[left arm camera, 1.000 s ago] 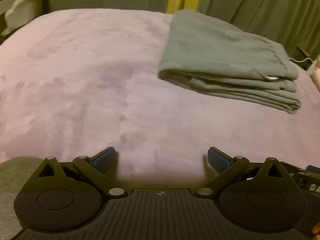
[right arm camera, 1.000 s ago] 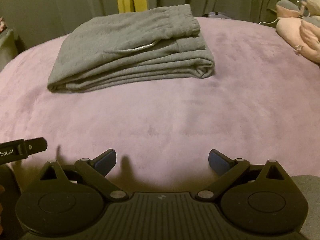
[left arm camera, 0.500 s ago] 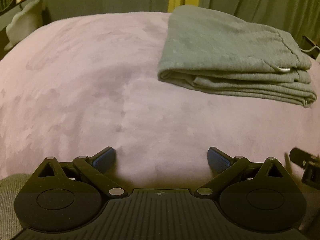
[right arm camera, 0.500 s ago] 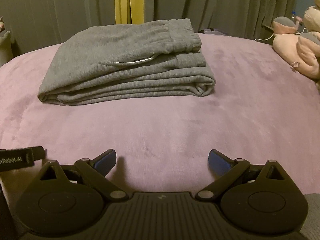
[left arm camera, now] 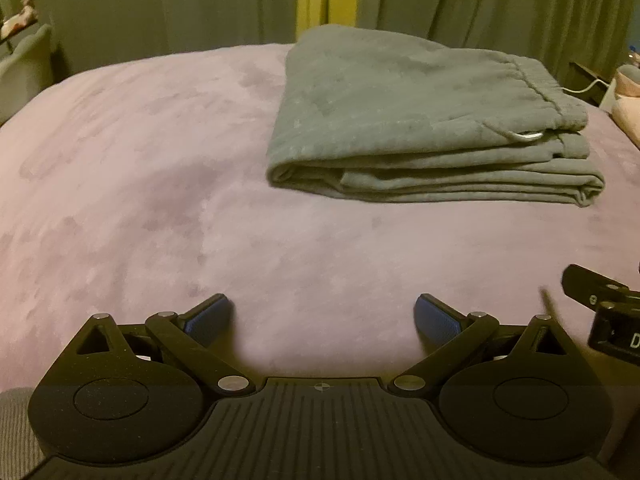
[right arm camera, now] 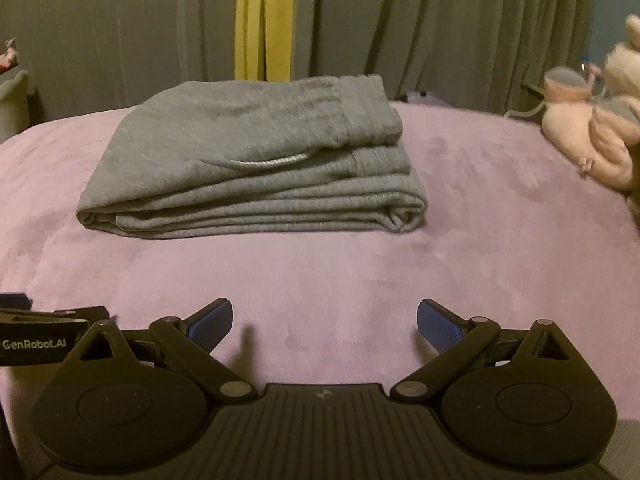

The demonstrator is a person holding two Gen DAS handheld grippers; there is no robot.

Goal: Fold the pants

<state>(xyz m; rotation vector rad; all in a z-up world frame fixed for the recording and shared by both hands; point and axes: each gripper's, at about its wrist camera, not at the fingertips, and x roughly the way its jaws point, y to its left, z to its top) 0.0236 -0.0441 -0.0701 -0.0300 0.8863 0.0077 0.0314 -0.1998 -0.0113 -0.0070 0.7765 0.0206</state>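
Pants: one pair of grey pants (left arm camera: pixel 424 128) (right arm camera: pixel 256 160), folded into a flat stack, lying on the bed toward its far side, waistband on top at the right.
Drawstring: one pale cord (right arm camera: pixel 268 163) showing on the top layer.
Bed cover: one mauve blanket (left arm camera: pixel 140 184) (right arm camera: pixel 460 248) under the pants.
Left gripper (left arm camera: pixel 323 320): jaws spread wide, holding nothing, well apart from the pants.
Right gripper (right arm camera: pixel 324 322): jaws spread wide, holding nothing, well short of the pants.
Soft toys: a pink plush heap (right arm camera: pixel 592 128) at the bed's right edge; number unclear.
Curtains: grey curtains (right arm camera: pixel 440 20) with one yellow strip (right arm camera: pixel 256 20) behind.
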